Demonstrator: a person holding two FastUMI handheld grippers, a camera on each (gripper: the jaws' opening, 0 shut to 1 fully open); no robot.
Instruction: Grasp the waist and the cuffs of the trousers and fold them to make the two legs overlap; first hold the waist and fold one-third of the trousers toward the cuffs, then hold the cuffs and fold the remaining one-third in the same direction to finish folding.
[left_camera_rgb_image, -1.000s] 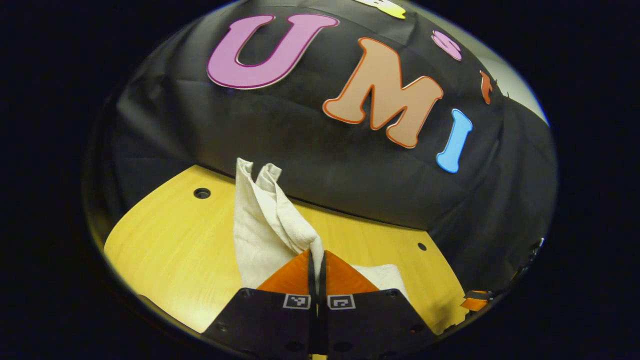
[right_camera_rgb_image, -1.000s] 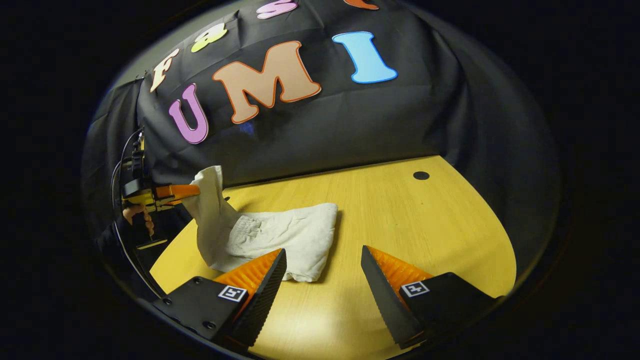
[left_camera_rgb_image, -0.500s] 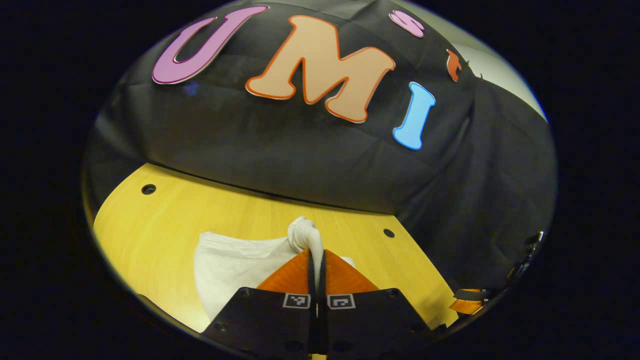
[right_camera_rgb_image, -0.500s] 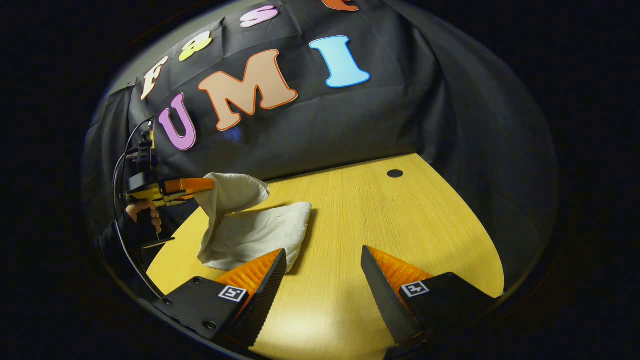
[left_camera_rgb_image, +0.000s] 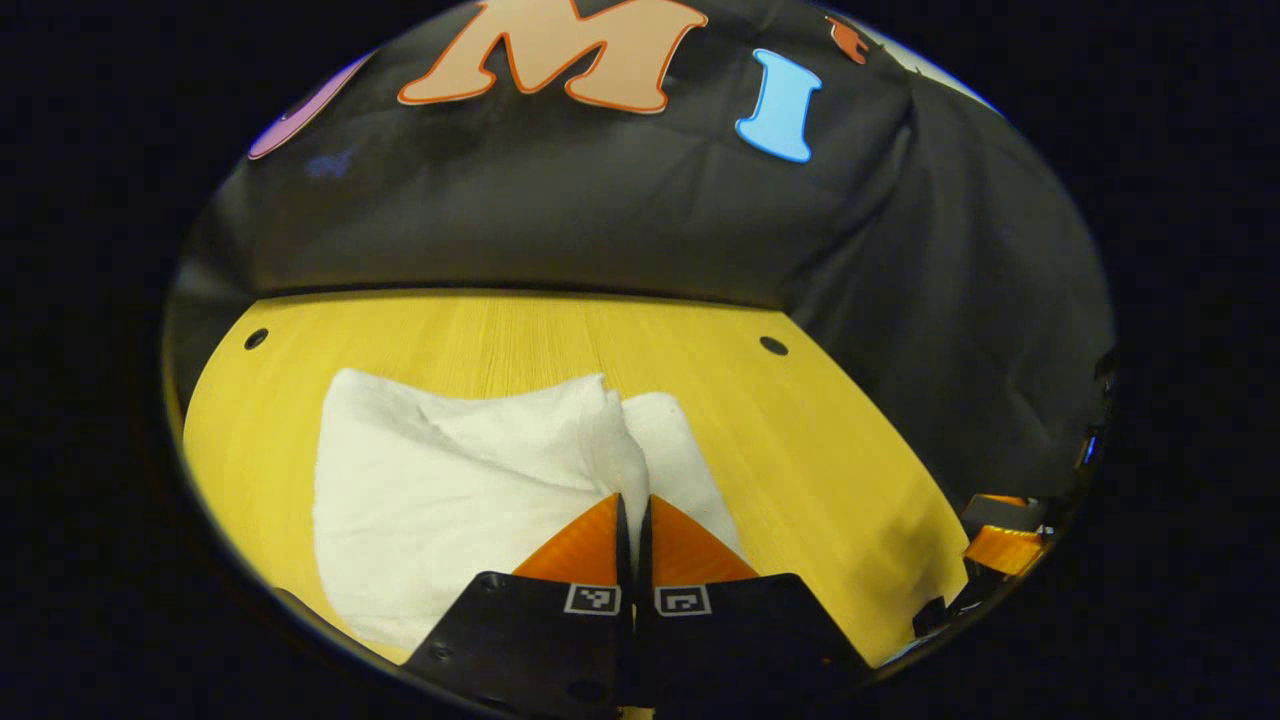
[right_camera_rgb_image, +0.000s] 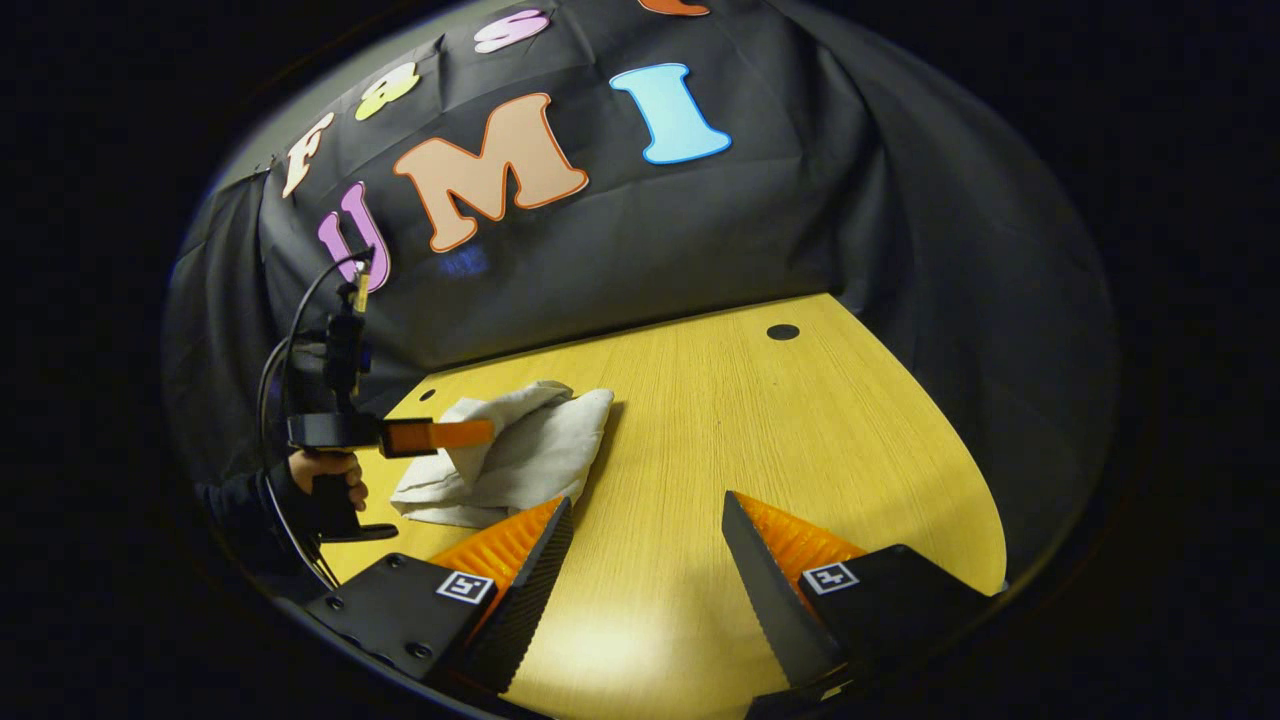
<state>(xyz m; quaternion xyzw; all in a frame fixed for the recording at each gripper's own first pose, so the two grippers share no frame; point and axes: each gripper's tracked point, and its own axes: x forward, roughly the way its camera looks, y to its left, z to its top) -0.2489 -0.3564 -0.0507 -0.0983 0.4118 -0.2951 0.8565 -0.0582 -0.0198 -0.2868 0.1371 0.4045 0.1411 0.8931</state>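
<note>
The white trousers (left_camera_rgb_image: 450, 480) lie folded in a compact bundle on the yellow wooden table (left_camera_rgb_image: 820, 450). My left gripper (left_camera_rgb_image: 633, 500) is shut on an edge of the cloth, held low over the bundle. In the right gripper view the trousers (right_camera_rgb_image: 520, 455) sit at the table's left side, and the left gripper (right_camera_rgb_image: 480, 433) pinches the top layer just above the pile, with a hand (right_camera_rgb_image: 325, 470) on its handle. My right gripper (right_camera_rgb_image: 645, 515) stands open over bare table, right of the trousers, with nothing between its fingers.
The table (right_camera_rgb_image: 800, 430) has small dark holes (right_camera_rgb_image: 782, 331) near its far corners (left_camera_rgb_image: 772, 345). Black cloth walls close in behind and to the right. Bare tabletop stretches right of the trousers.
My left gripper has swung the raised cloth end over and down onto the folded part. The bundle is now flatter and shorter. My right gripper has stayed open, barely moving.
</note>
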